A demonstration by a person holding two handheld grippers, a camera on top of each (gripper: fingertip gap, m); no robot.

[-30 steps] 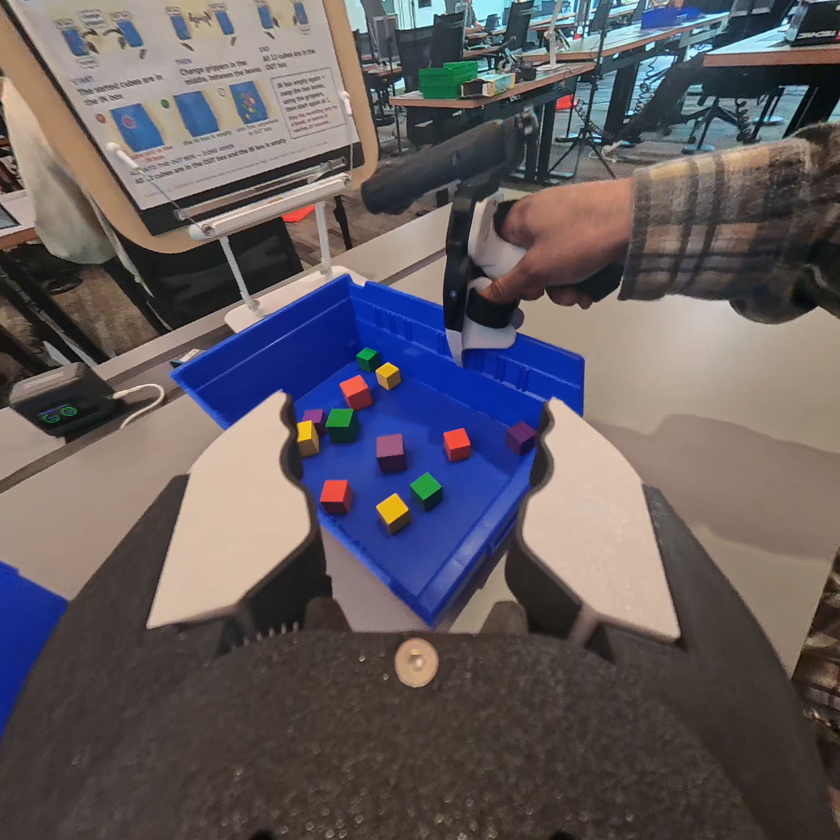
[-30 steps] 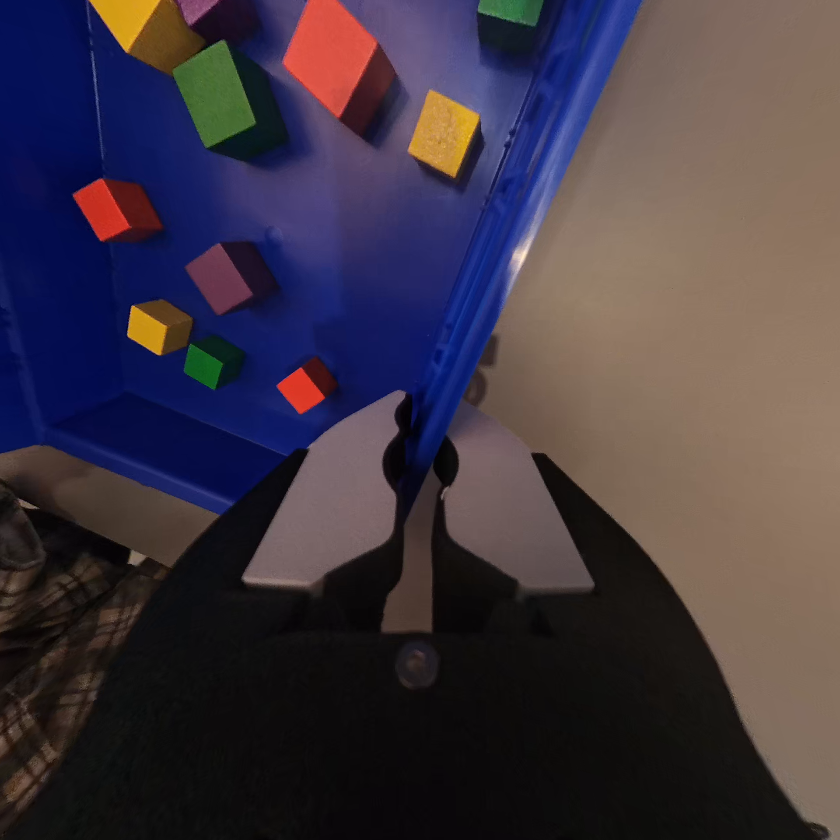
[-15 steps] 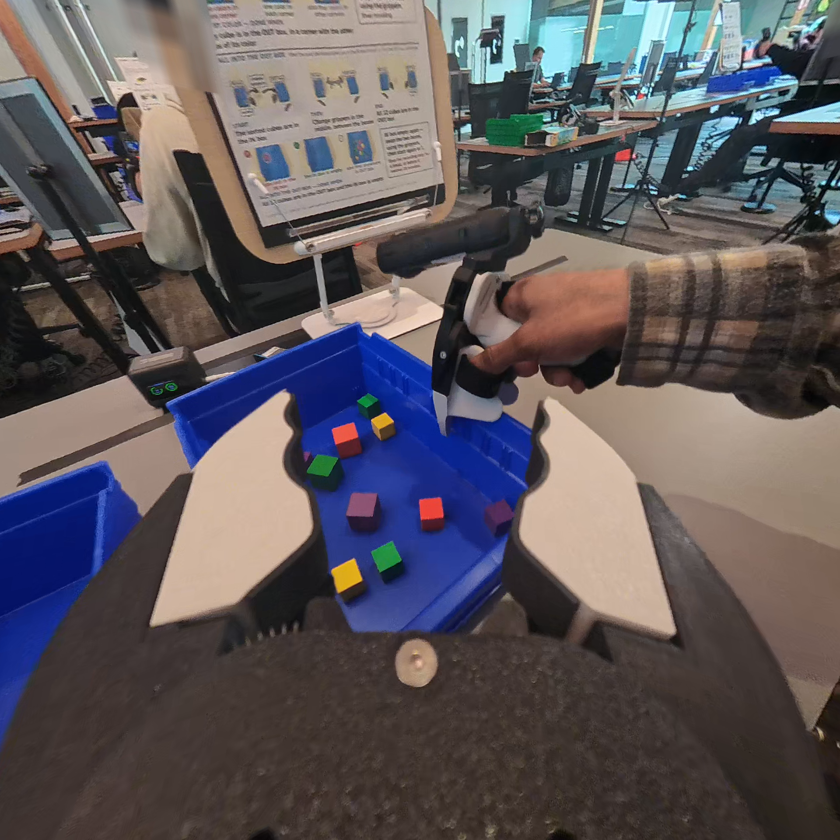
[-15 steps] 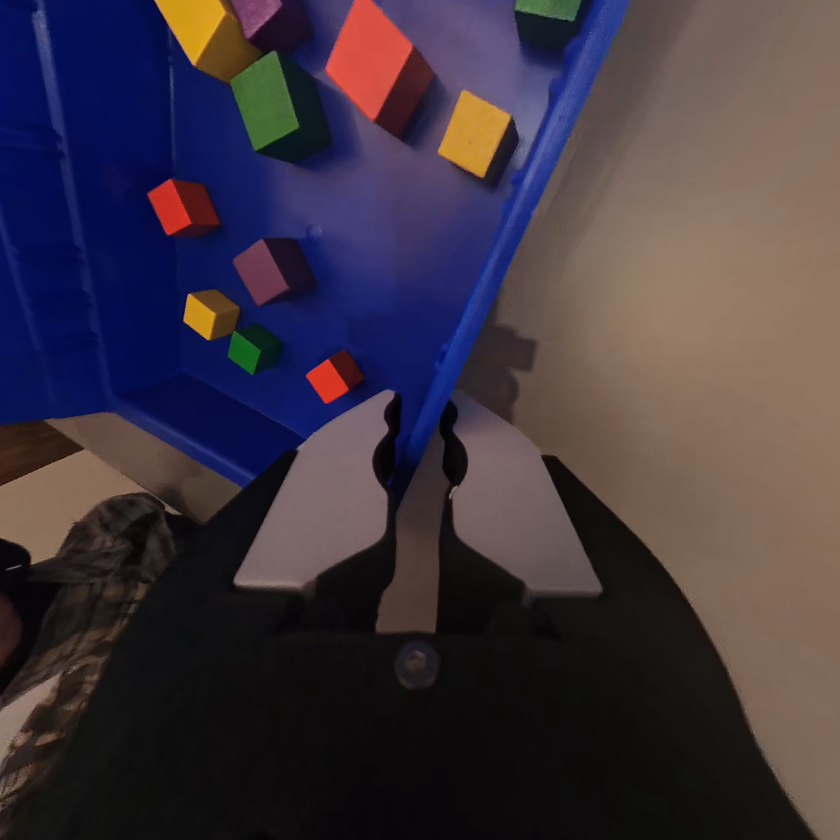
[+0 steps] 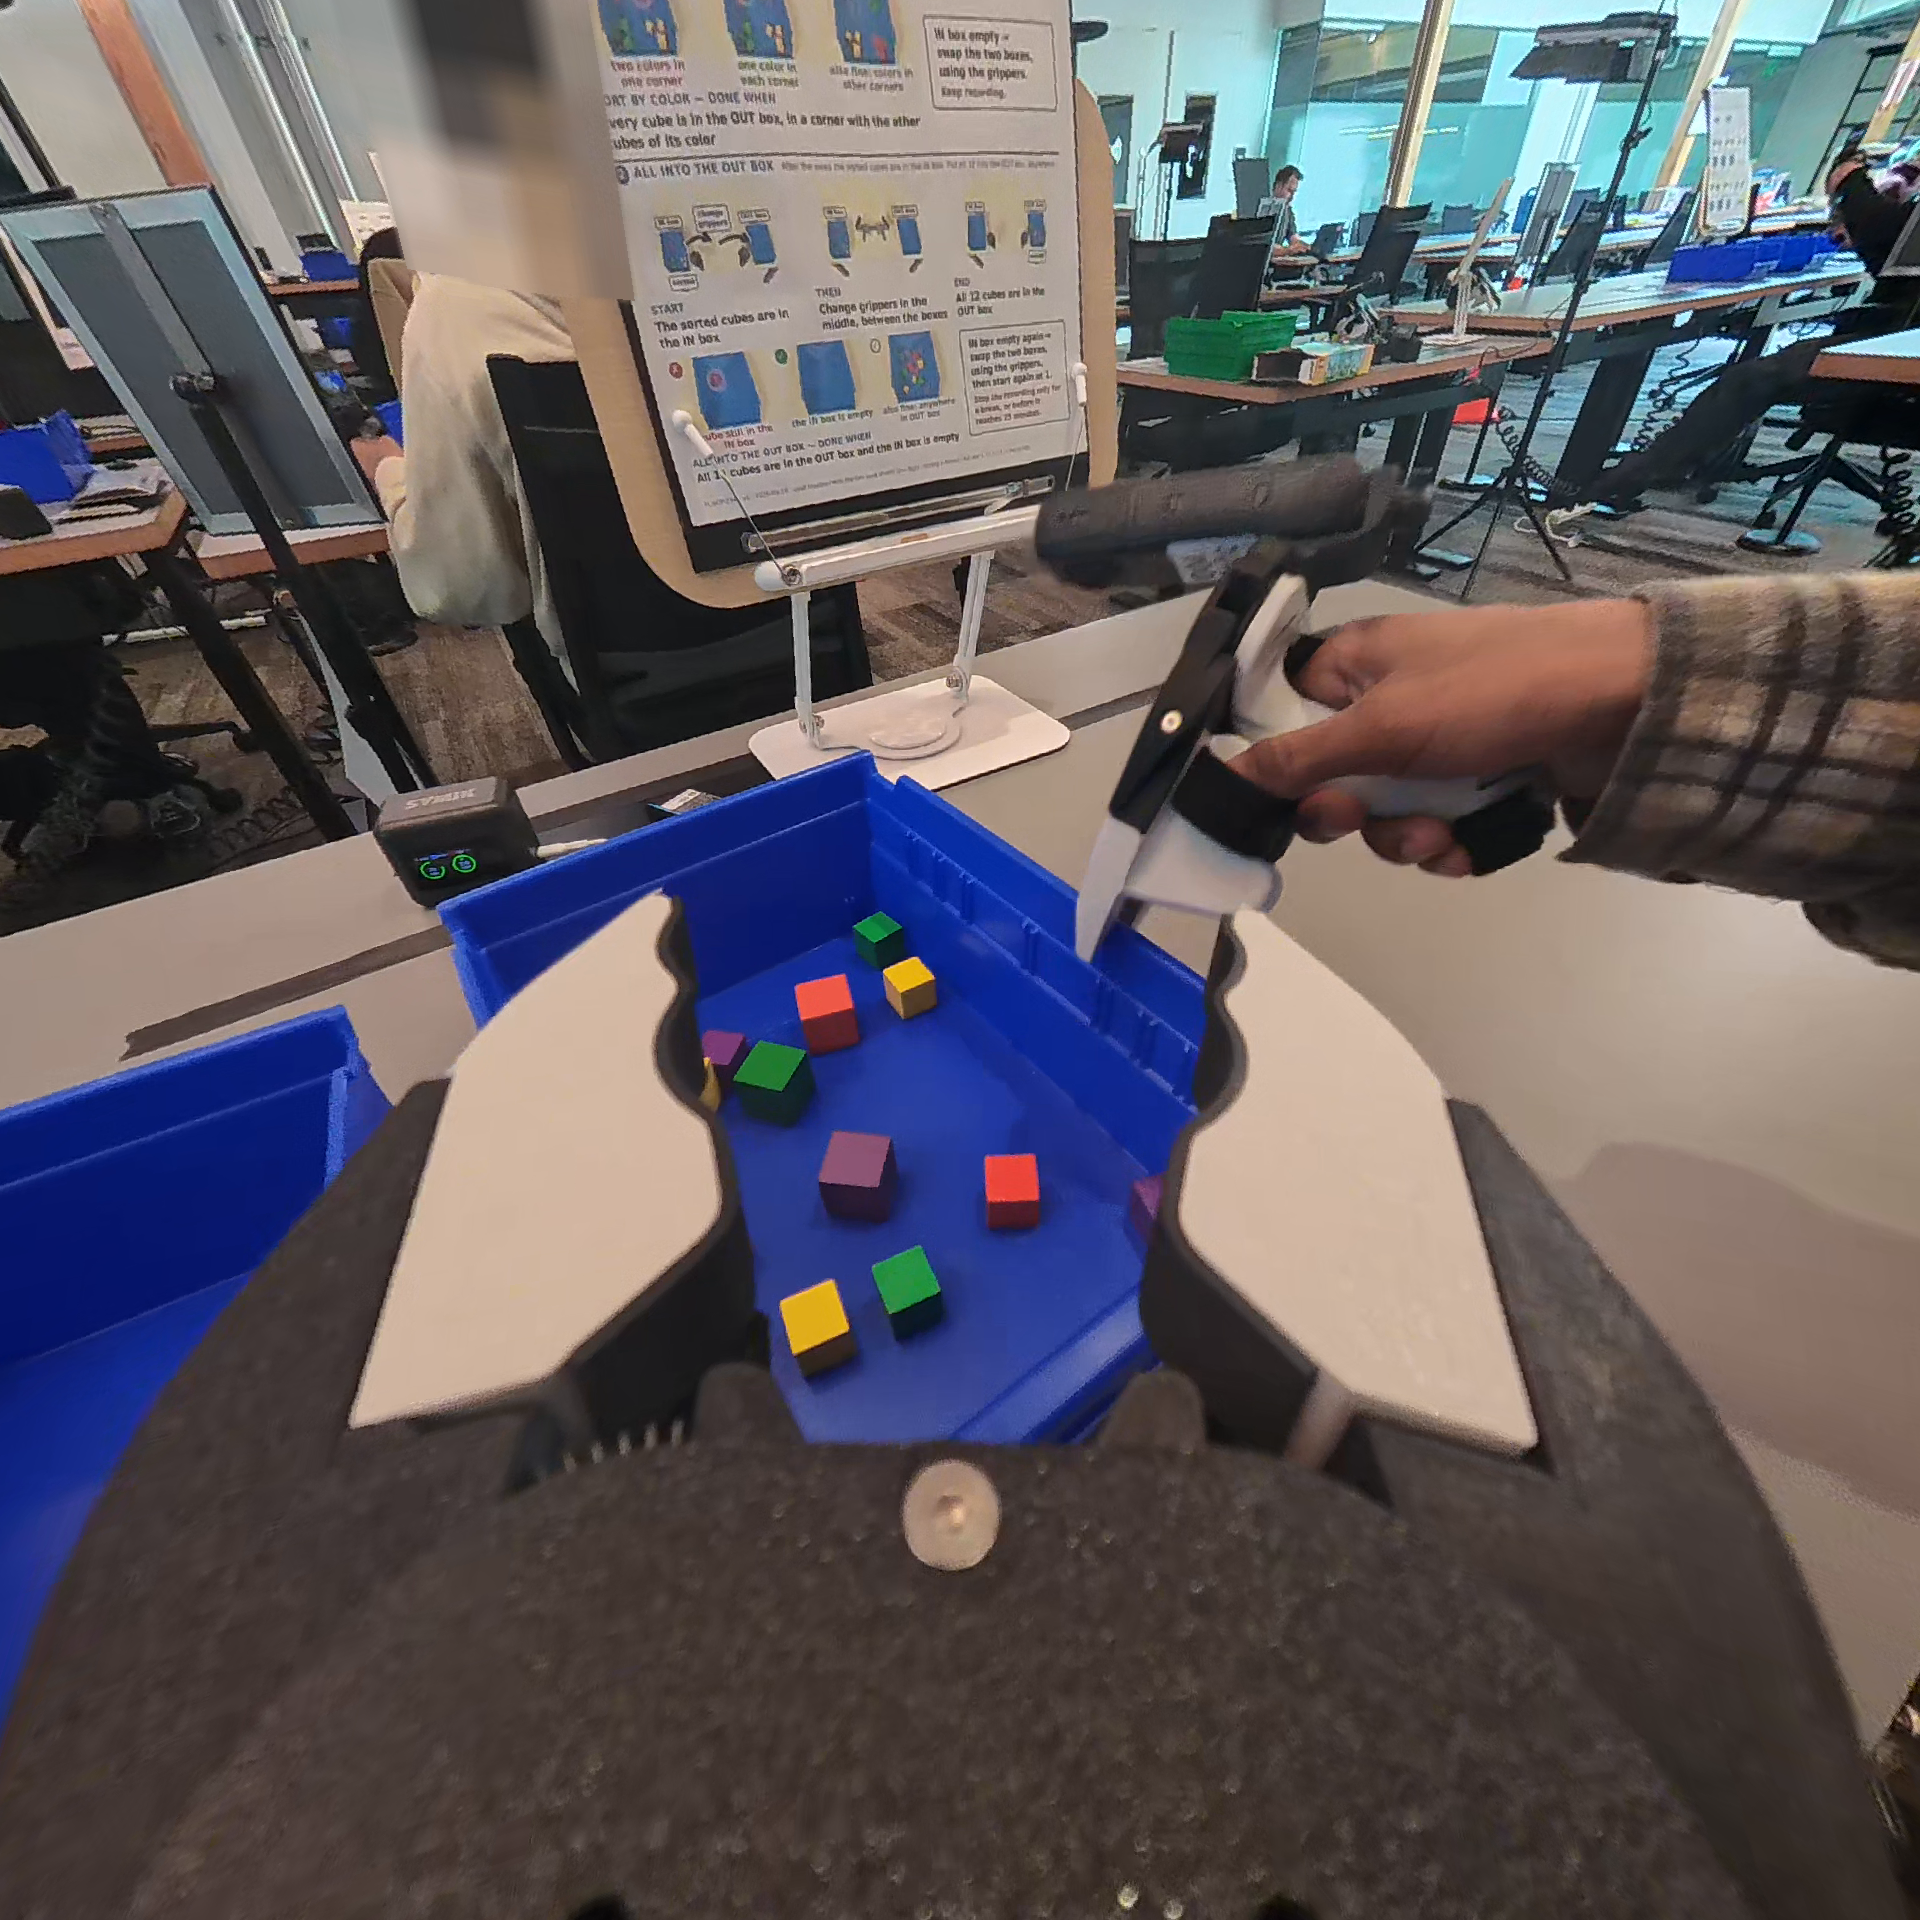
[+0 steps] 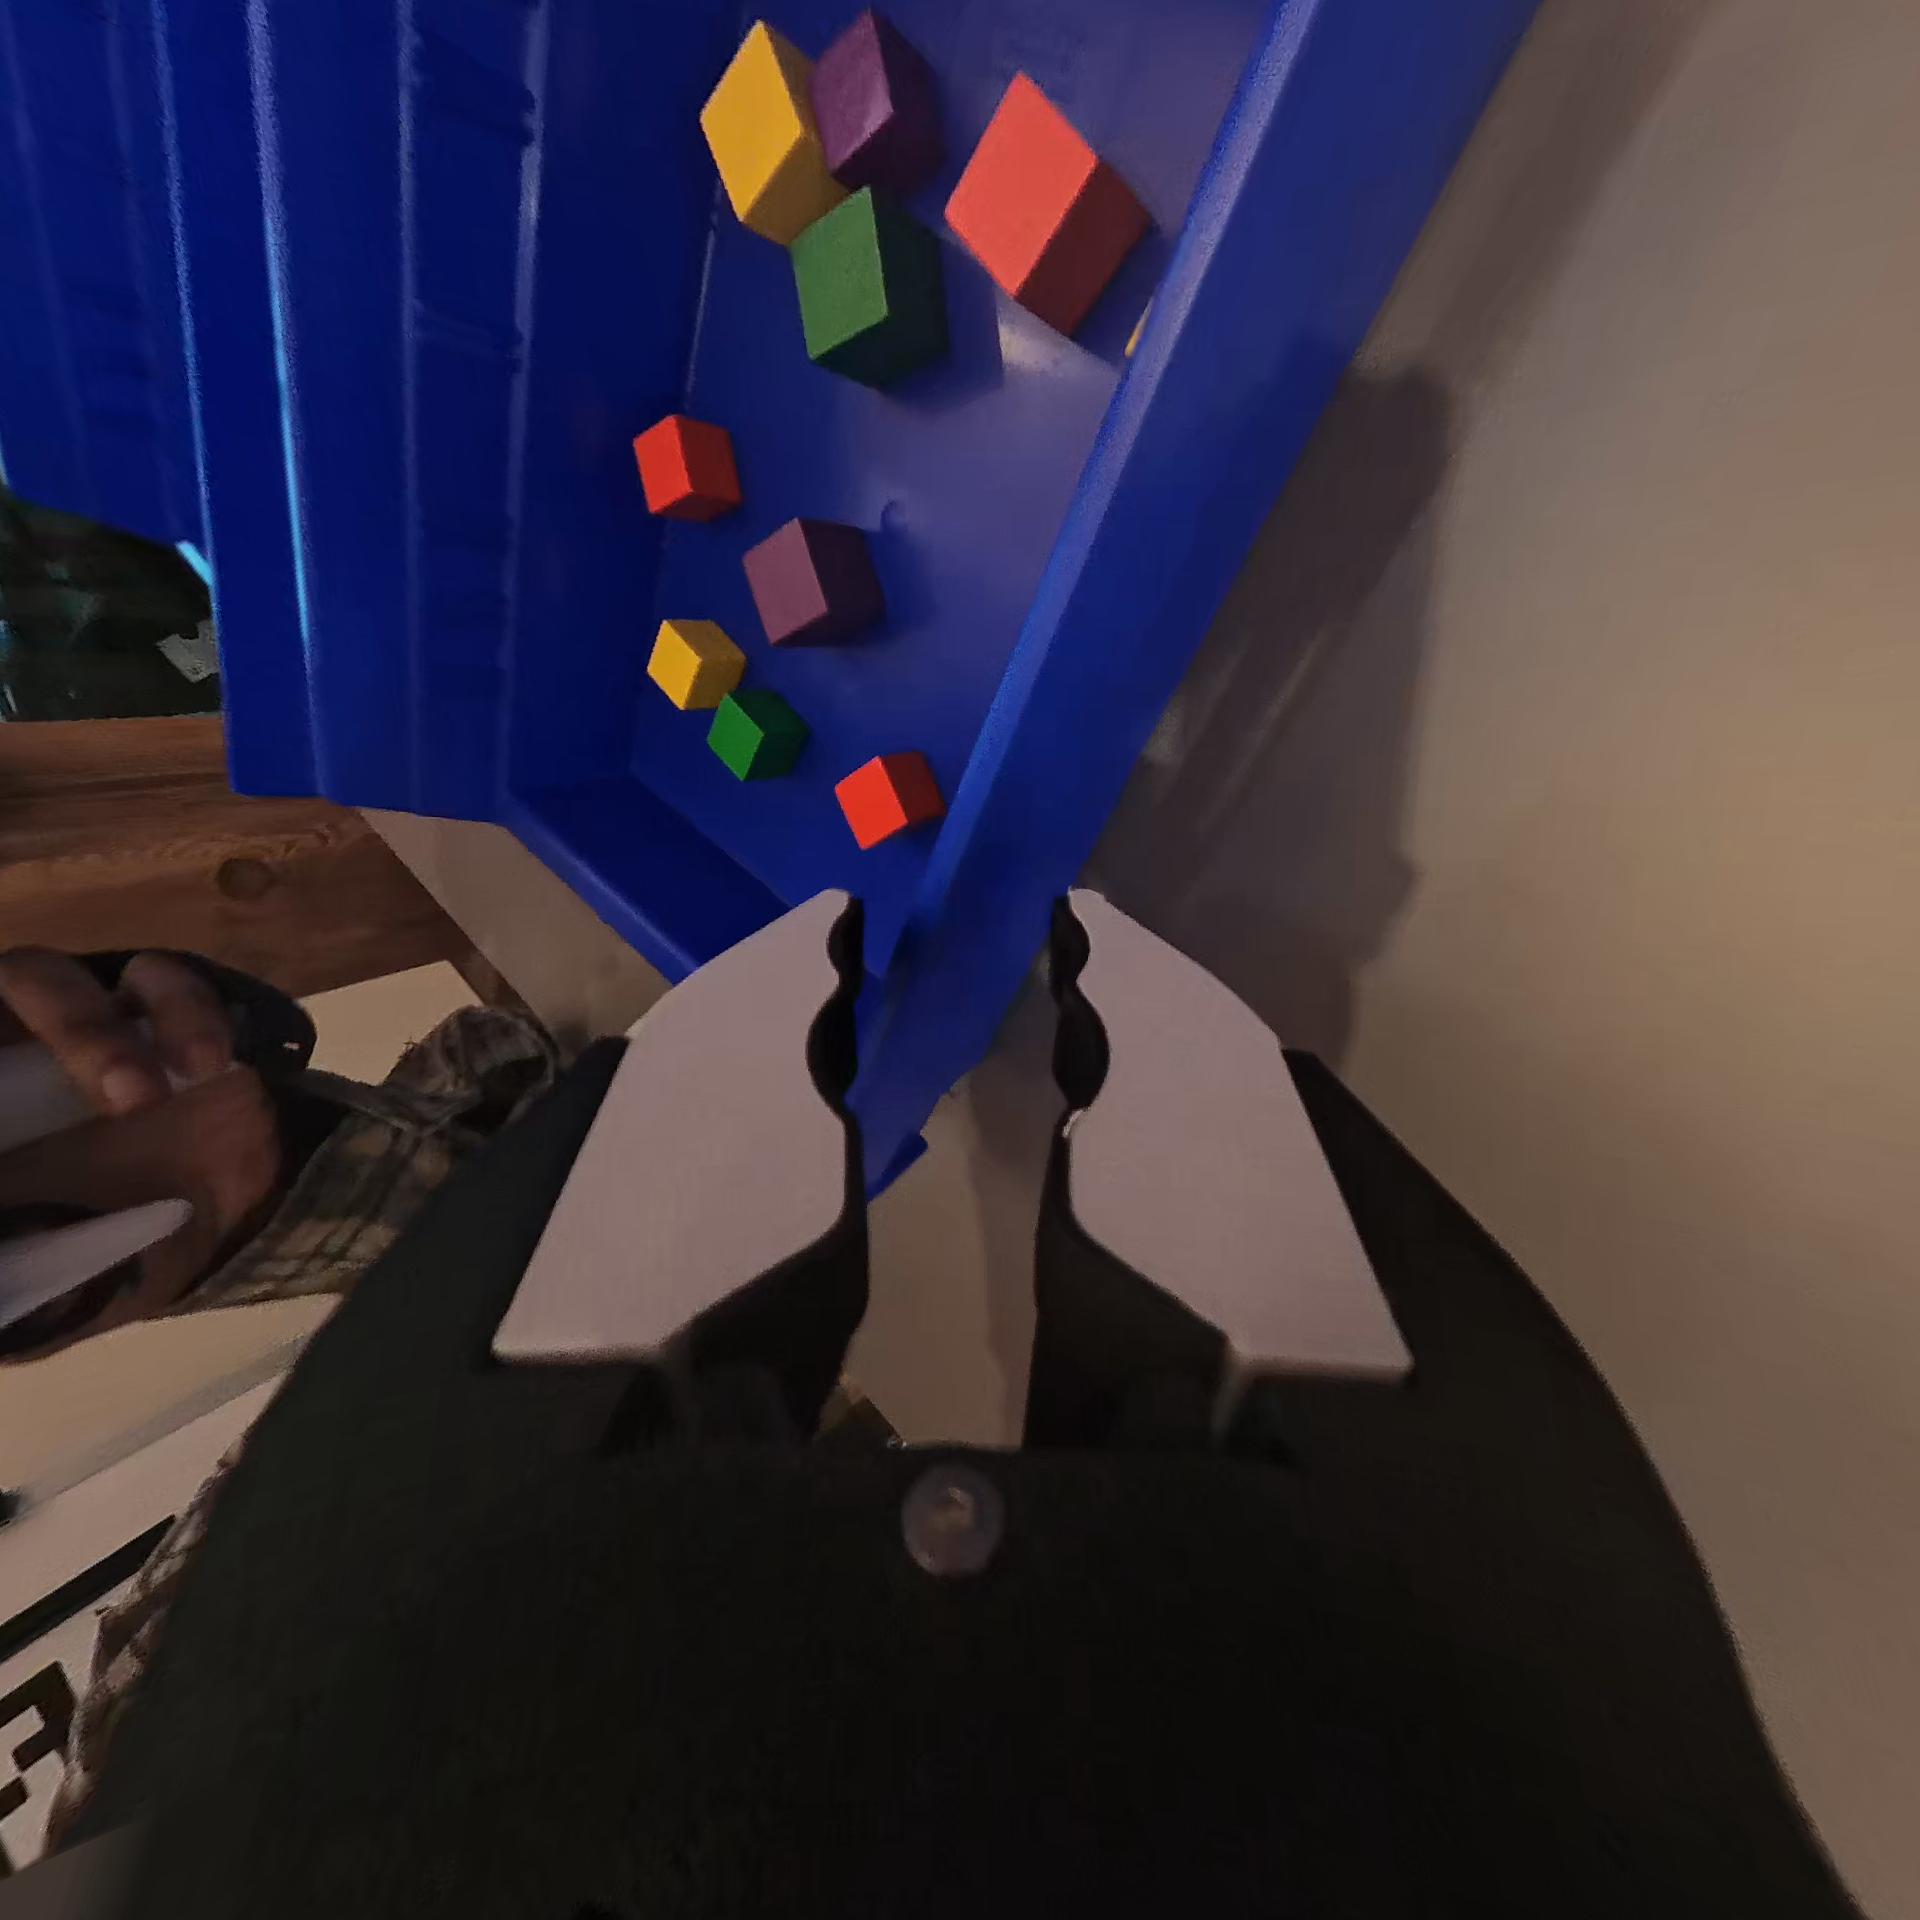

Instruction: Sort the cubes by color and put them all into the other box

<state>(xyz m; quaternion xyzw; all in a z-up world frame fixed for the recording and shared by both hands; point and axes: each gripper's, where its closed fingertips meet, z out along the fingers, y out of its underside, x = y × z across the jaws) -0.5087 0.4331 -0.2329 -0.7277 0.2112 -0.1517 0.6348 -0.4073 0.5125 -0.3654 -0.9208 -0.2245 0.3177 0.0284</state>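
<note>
A blue box (image 5: 1039, 961) holds several red, green, yellow and purple cubes, among them a purple one (image 5: 857, 1174) and a red one (image 5: 1011, 1190). My left gripper (image 5: 948, 935) is open and empty, above the box's near end. My right gripper (image 6: 956, 914) is open, its fingers either side of the box's right wall (image 6: 1049, 883). It shows in the left wrist view (image 5: 1091, 935) at that wall, held by a hand (image 5: 1455, 707). A second blue box (image 5: 156, 1143) sits at the left, with no cubes in the part I see.
An instruction board on a white stand (image 5: 862, 312) stands behind the box. A black device (image 5: 452, 842) with a lit display lies at the table's back edge. Grey tabletop (image 5: 1610, 1091) lies right of the box.
My right gripper's jaws have parted from the box wall they were shut on. My left gripper has pulled back, bringing the second box into view at the left.
</note>
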